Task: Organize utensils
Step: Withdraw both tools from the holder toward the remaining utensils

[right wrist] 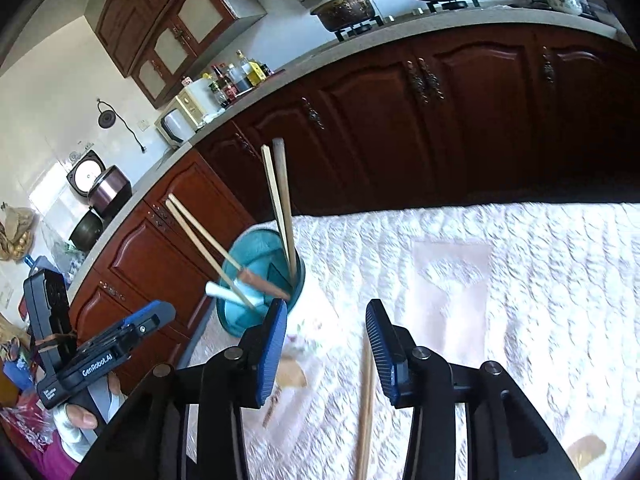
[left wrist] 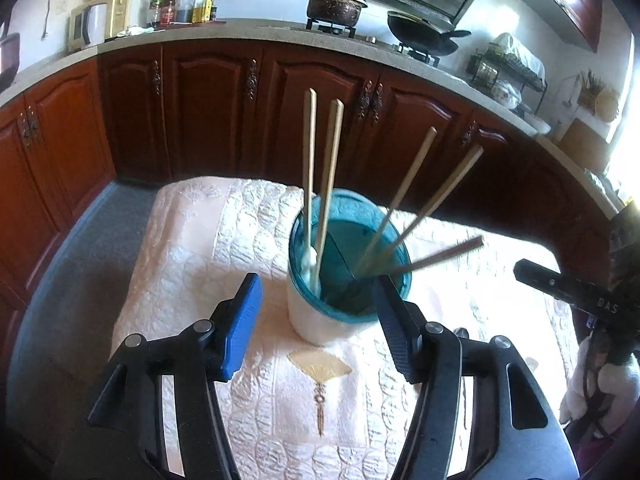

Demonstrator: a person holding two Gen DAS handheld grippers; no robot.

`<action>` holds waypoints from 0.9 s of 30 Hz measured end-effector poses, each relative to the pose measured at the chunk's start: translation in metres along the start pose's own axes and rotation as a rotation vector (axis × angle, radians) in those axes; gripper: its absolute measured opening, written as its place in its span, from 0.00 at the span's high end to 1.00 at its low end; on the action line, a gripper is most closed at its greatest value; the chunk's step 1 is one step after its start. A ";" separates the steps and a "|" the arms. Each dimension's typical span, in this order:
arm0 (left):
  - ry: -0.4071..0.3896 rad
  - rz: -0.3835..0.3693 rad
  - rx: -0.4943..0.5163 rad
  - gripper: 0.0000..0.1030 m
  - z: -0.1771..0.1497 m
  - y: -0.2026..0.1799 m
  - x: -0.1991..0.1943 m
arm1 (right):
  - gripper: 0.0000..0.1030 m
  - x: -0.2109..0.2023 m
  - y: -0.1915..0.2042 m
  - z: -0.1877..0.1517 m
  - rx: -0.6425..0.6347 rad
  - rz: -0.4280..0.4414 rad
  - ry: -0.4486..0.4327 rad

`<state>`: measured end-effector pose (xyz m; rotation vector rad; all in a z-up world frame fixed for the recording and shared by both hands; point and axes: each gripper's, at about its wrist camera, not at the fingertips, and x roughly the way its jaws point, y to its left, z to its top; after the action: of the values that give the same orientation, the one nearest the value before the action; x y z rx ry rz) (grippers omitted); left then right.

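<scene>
A utensil holder (left wrist: 320, 320) with a teal rim and white body stands on the white quilted cloth (left wrist: 208, 240). Several pale chopsticks (left wrist: 308, 160) lean in it, together with a darker, blurred chopstick (left wrist: 440, 258) and a white handle (left wrist: 310, 260). My left gripper (left wrist: 316, 292) is open, its fingers on either side of the holder's near wall without touching it. In the right wrist view the holder (right wrist: 256, 320) is ahead and to the left. My right gripper (right wrist: 326, 320) is open over the cloth (right wrist: 520, 280). A loose wooden chopstick (right wrist: 366, 400) lies between its fingers, near the right one.
Dark red cabinets (left wrist: 208, 112) and a counter with a stove, a pot (left wrist: 334, 4) and a wok run behind the table. Grey floor (left wrist: 80, 260) lies left of the table. The right gripper (left wrist: 580, 292) shows at the left view's right edge, and a hand (right wrist: 80, 416) holds the left gripper (right wrist: 132, 332).
</scene>
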<state>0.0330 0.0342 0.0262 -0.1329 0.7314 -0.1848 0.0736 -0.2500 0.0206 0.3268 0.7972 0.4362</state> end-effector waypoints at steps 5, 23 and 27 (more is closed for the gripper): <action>0.020 -0.016 0.027 0.44 -0.015 -0.011 -0.002 | 0.59 -0.016 -0.012 -0.024 0.014 -0.039 0.029; 0.219 -0.145 0.029 0.44 -0.071 -0.053 0.043 | 0.59 -0.017 -0.059 -0.092 0.088 -0.109 0.148; 0.284 -0.172 0.039 0.44 -0.082 -0.068 0.064 | 0.58 -0.007 -0.058 -0.101 0.088 -0.125 0.164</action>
<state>0.0164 -0.0503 -0.0633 -0.1337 0.9987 -0.3879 0.0087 -0.2921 -0.0669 0.3236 0.9937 0.3133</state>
